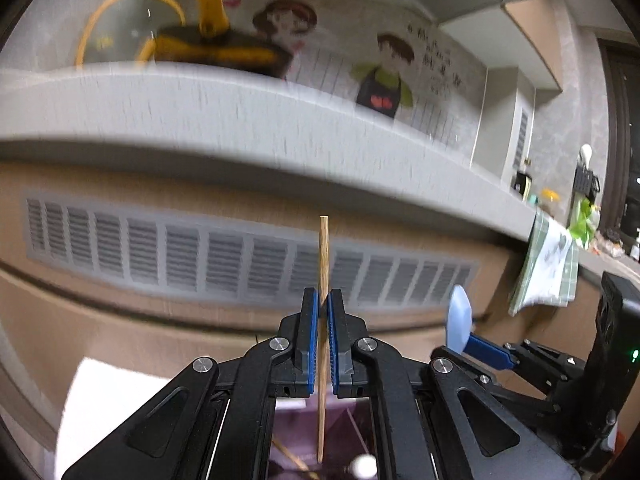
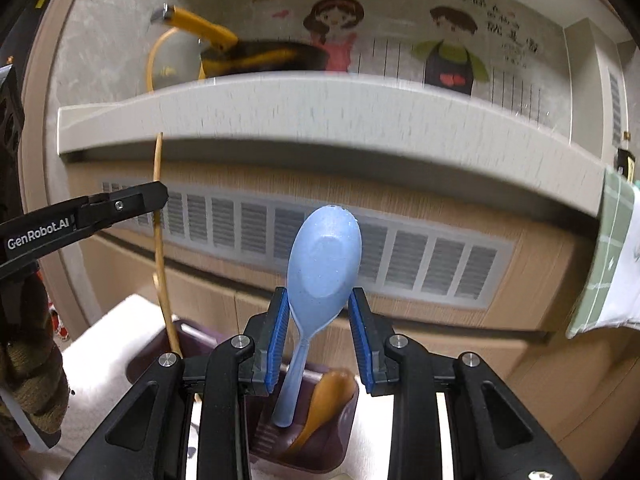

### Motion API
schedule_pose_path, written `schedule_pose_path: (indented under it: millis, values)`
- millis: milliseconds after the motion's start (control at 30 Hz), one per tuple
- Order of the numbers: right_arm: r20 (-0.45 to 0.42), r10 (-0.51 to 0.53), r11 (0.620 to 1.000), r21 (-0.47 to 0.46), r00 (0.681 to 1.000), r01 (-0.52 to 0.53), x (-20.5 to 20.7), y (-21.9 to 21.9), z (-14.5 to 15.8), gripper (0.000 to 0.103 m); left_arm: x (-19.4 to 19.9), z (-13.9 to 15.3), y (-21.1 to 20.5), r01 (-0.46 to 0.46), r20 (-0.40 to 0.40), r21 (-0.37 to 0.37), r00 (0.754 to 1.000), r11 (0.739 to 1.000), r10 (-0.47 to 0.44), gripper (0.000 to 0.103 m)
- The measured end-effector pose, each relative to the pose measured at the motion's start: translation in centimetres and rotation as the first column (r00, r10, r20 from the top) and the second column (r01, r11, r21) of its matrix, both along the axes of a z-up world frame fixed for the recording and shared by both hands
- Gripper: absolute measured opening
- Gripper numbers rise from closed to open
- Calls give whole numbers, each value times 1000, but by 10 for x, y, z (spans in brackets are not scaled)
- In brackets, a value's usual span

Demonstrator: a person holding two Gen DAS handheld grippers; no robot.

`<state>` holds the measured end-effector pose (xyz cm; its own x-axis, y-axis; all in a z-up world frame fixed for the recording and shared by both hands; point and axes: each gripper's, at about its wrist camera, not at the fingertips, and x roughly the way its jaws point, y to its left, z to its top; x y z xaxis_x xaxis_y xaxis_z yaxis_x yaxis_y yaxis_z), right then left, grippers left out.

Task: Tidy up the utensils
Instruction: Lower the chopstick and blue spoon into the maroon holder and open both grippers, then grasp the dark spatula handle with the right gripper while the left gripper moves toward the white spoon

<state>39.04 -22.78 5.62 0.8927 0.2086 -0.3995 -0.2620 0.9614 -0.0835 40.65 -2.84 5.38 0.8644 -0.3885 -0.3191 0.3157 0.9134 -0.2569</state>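
The left gripper [image 1: 323, 336] is closed on a thin wooden chopstick [image 1: 323, 260], upright at frame centre, its lower end over the dark purple holder [image 2: 340, 432]. The stick is light, stiff and smooth — it can pivot, so grip near mid-length. The right gripper [image 2: 318, 340] holds the blue plastic spoon [image 2: 324, 256] at lower centre, jaws wide — pad contact on the bowl appears likely but is unclear. The spoon is light and slippery; grip it at the neck.

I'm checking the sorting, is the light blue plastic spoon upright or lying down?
Upright. The light blue plastic spoon stands bowl-up, its handle reaching down toward the dark purple utensil holder; whether its tip rests inside, I cannot tell.
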Motion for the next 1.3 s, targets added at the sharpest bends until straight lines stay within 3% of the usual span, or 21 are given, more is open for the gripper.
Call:
schedule_pose_path:
  millis: [100,133,200,400,633,900,1033,1200,1300]
  values:
    - [-117,78,996,48,990,-72,6,-2,-22,29,5,-22,-6,64,-75,8,995,998,-63,9]
    - [-205,141,989,81,969,-127,13,-3,-33,29,6,-29,-8,88,-111,12,990,996,-87,14]
    - [-307,173,983,119,936,-143,20,-5,-50,29,3,-35,-8,104,-149,11,984,994,-102,25]
    - [-227,114,993,61,967,-103,-17,-13,-39,29,-33,-25,17,44,-142,-5,989,999,-45,40]
    - [-193,94,995,39,977,-88,-69,-14,-26,29,-87,-44,43,-50,-216,24,975,998,54,43]
    - [-319,89,994,-37,943,-106,-116,6,-83,29,-156,-101,67,-102,-360,56,926,993,116,43]
    - [-383,73,993,-62,921,-104,-99,18,-113,29,-172,-119,67,-65,-399,109,911,992,104,43]
    - [-457,81,991,-57,886,-120,-76,26,-138,29,-175,-129,73,-63,-425,89,900,994,95,43]
    - [-459,79,987,-88,885,-133,-68,35,-147,29,-172,-132,74,-65,-433,78,897,995,93,43]
